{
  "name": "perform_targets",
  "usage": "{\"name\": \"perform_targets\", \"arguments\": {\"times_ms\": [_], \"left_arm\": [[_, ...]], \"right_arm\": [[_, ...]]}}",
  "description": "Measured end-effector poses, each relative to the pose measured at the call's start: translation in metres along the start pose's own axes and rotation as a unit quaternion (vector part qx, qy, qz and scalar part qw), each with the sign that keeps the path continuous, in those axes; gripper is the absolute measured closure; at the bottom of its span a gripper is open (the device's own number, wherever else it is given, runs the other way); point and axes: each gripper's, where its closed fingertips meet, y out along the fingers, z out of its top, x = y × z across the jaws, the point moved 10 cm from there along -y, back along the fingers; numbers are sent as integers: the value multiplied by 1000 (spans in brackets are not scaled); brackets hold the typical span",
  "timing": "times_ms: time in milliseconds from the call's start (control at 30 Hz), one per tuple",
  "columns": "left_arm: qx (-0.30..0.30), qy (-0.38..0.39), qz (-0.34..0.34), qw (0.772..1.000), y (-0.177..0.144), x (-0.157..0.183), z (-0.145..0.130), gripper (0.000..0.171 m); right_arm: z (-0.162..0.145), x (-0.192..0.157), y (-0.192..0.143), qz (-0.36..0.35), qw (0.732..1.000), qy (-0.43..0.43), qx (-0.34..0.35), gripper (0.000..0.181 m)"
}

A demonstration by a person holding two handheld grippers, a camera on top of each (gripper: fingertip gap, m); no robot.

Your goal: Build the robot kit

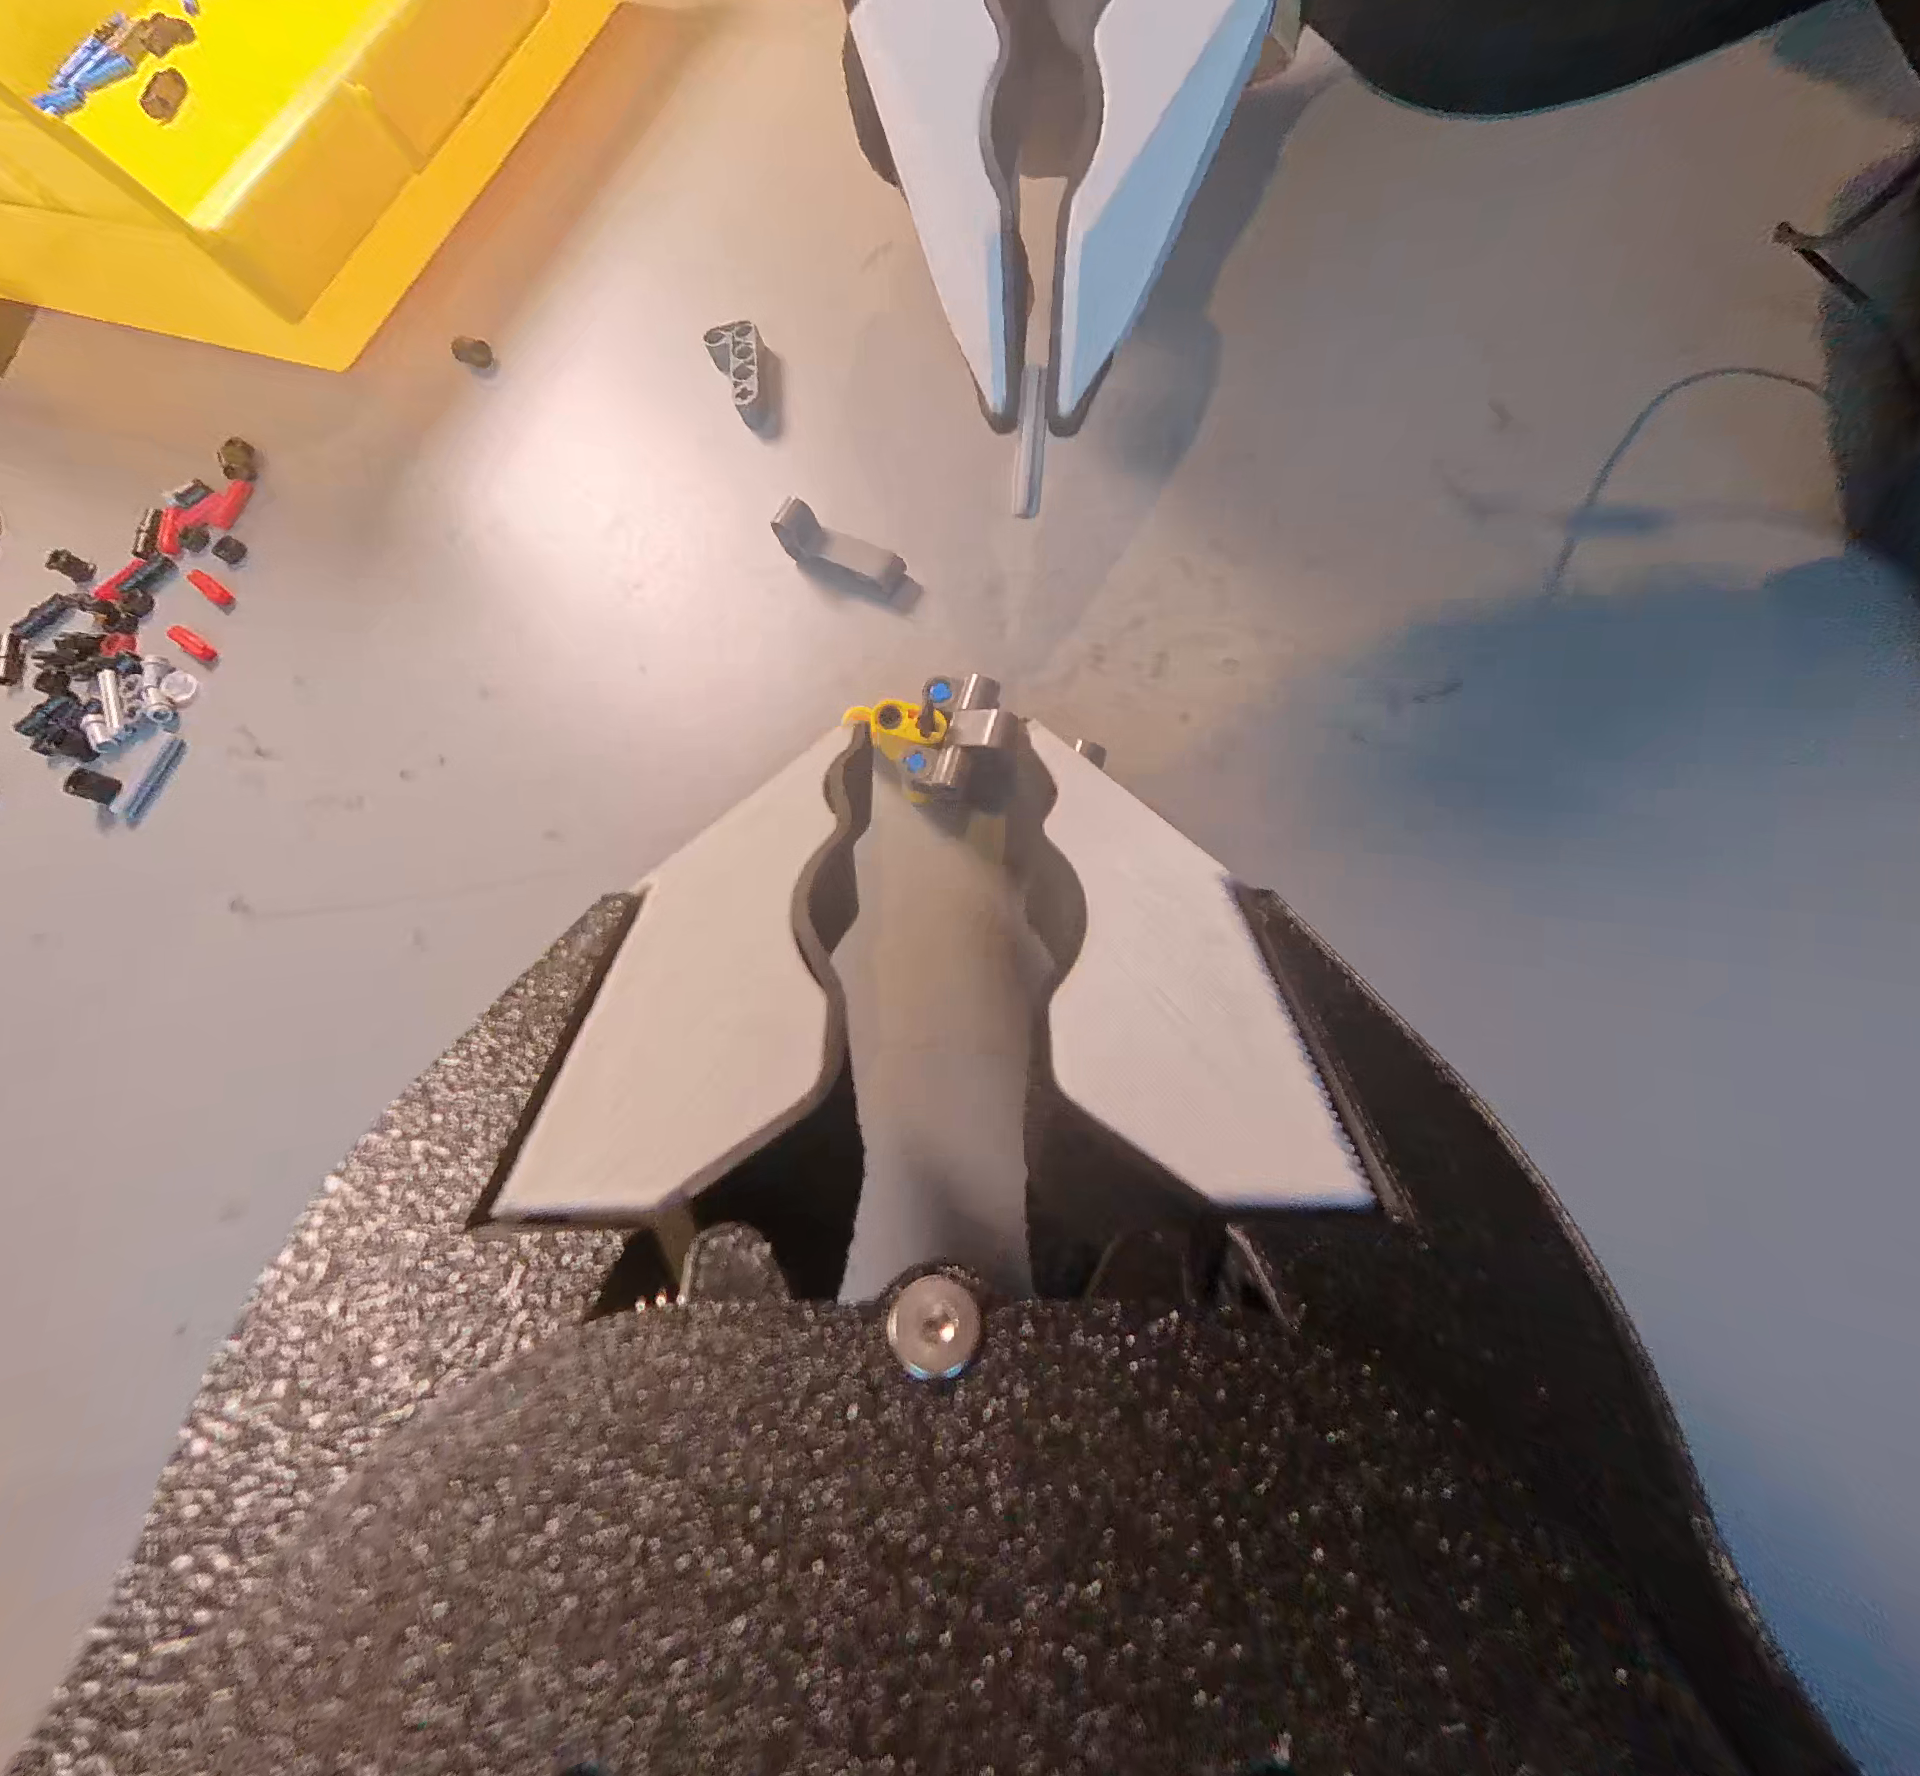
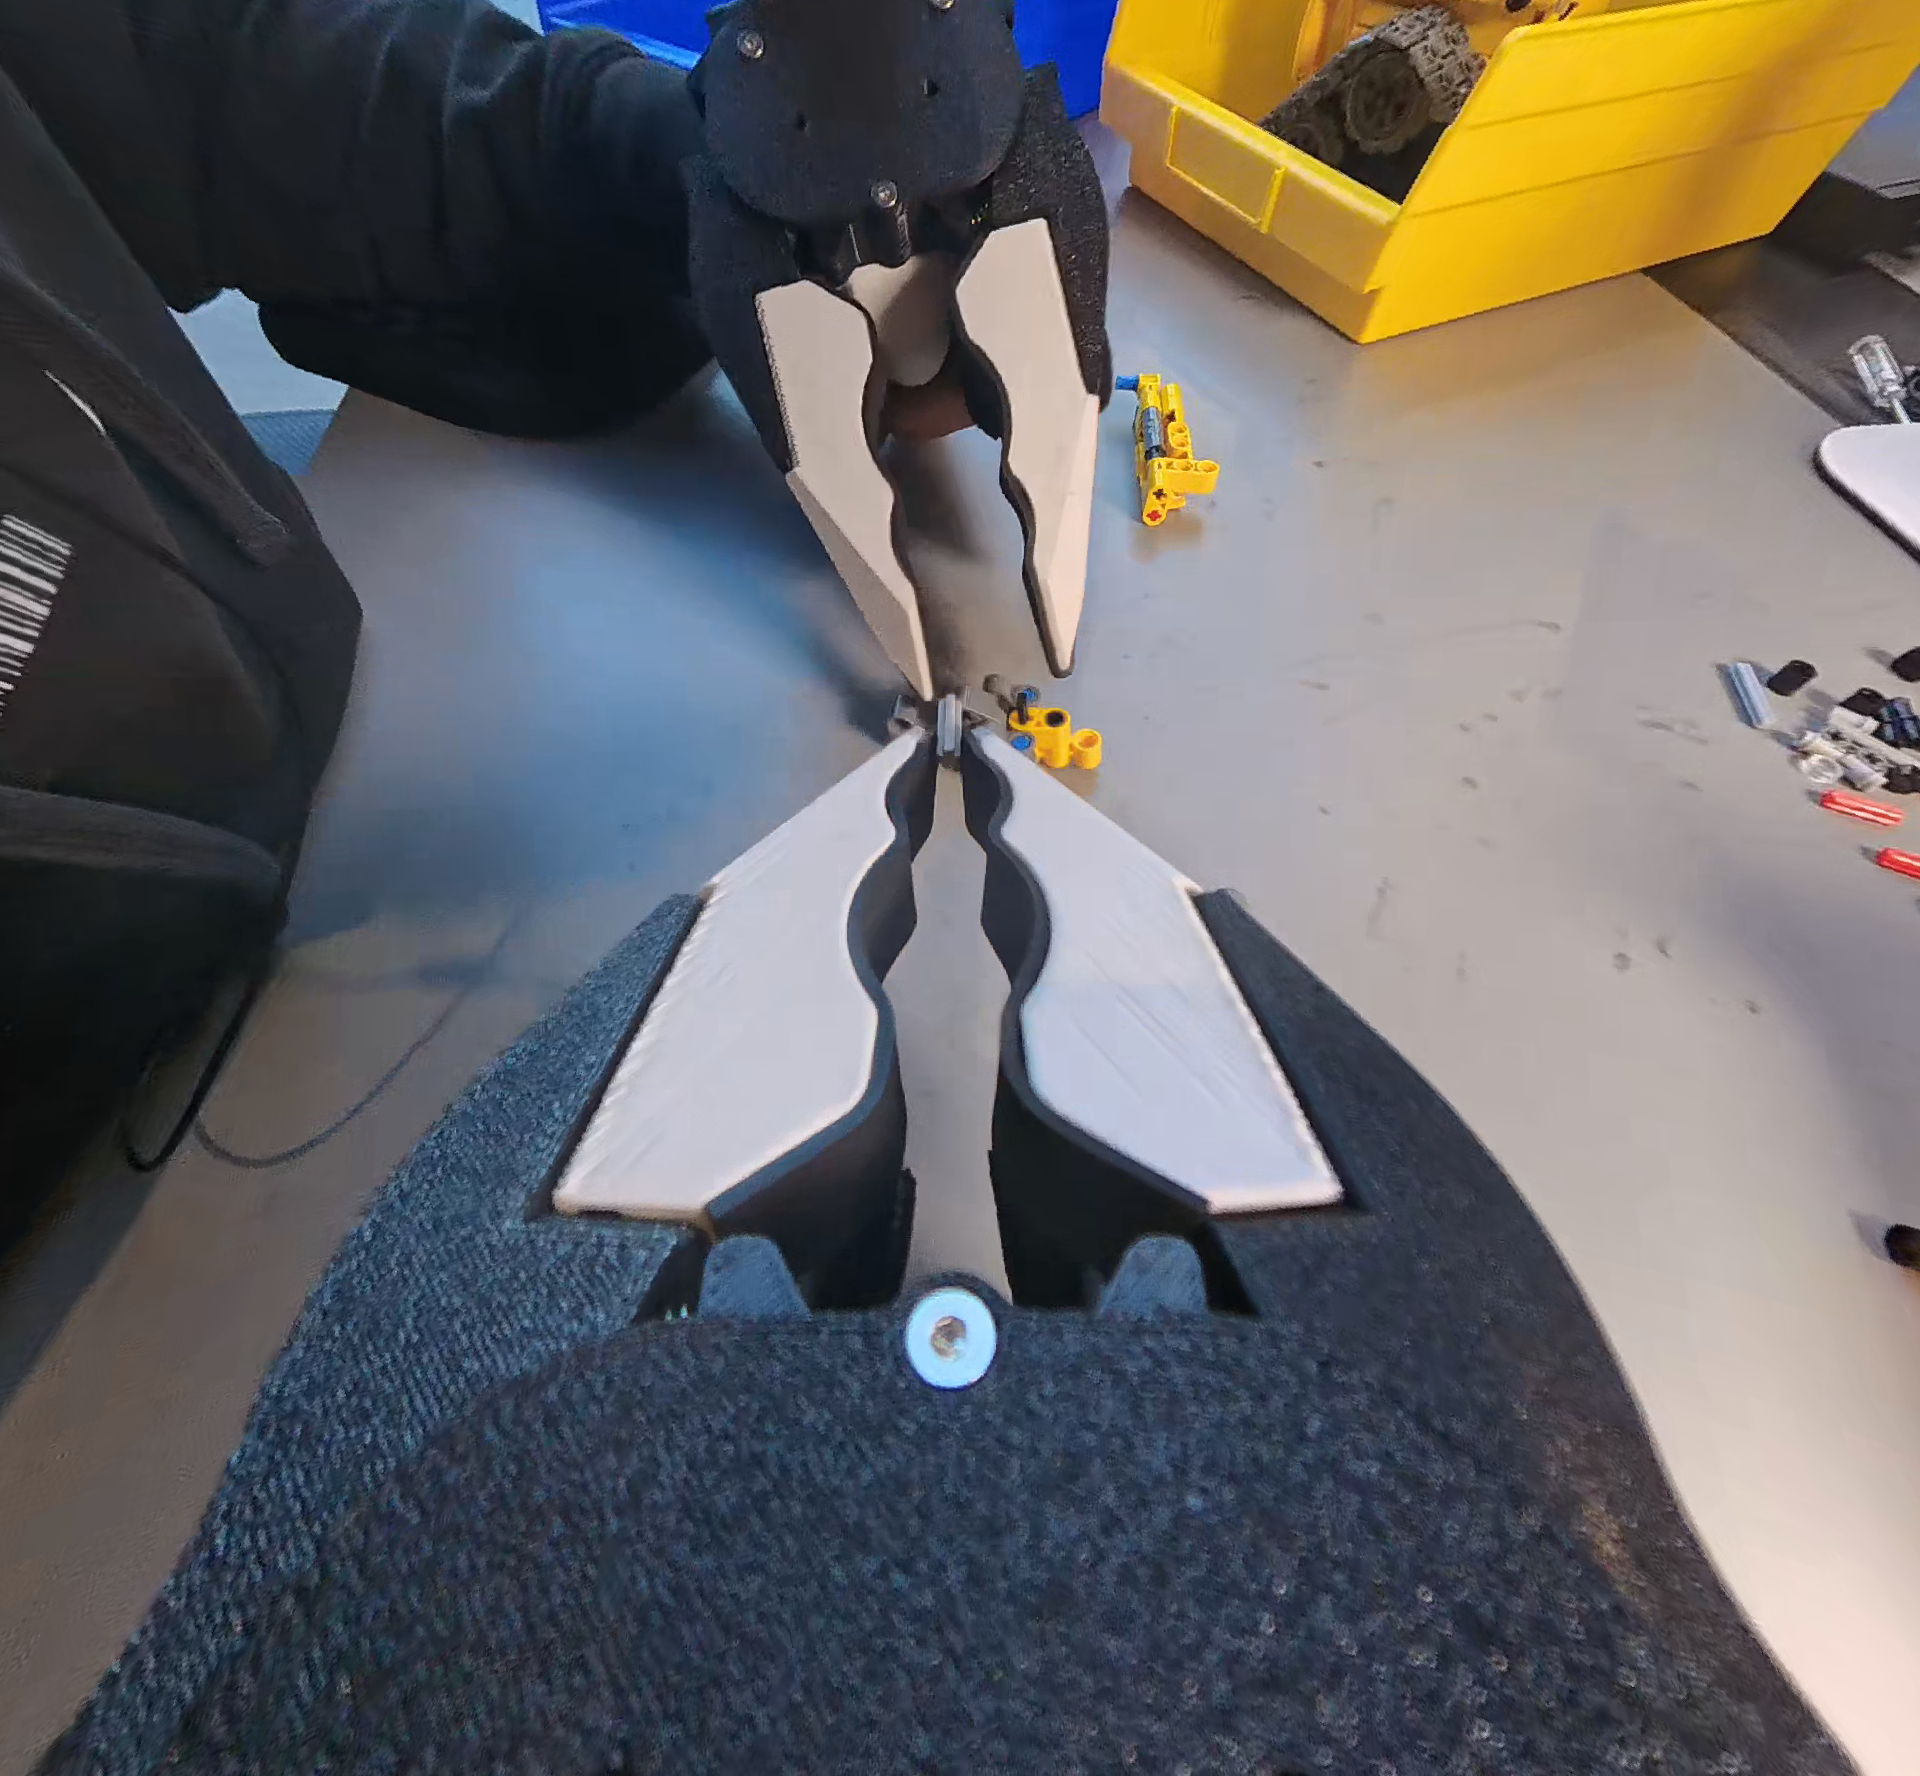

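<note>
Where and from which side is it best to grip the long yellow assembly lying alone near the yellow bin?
Grip the yellow assembly probably at its middle, from above, closing across its long sides: it lies flat on the table, narrow, with free space on both sides.

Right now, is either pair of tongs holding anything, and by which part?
The right tongs pinch a short grey rod by one end, the rest poking out. The left tongs are open, holding nothing.
</note>
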Motion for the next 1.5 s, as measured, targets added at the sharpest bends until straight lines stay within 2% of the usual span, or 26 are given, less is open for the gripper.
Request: {"name": "perform_targets", "arguments": {"times_ms": [133, 400, 500, 633, 667, 767, 933, 1500], "left_arm": [[-8, 21, -13, 1000, 3, -1, 2, 154], [-10, 19, -15, 1000, 8, 1, 2, 155], [16, -21, -33, 999, 5, -1, 3, 155], [89, -81, -65, 991, -5, -4, 10, 156], [101, -90, -71, 988, -7, -4, 11, 163], [133, -109, -85, 981, -11, -5, 13, 165], [105, -91, -80, 987, -7, -1, 13, 165], [116, -58, -65, 989, -11, 11, 17, 166]], "right_arm": [[0, -1, 2, 4, 1000, 1, -1, 177], [-2, 2, 5, -19, 1000, 2, -17, 177], [-1, 2, 5, -26, 1000, -3, -10, 177], [4, -1, 5, -20, 1000, -3, 17, 177], [5, -2, 5, -17, 1000, -3, 25, 177], [9, -5, 5, -12, 999, -10, 37, 177], [6, -5, 7, -14, 1000, -14, 21, 177], [7, -8, 5, 23, 999, -15, 30, 177]]}}
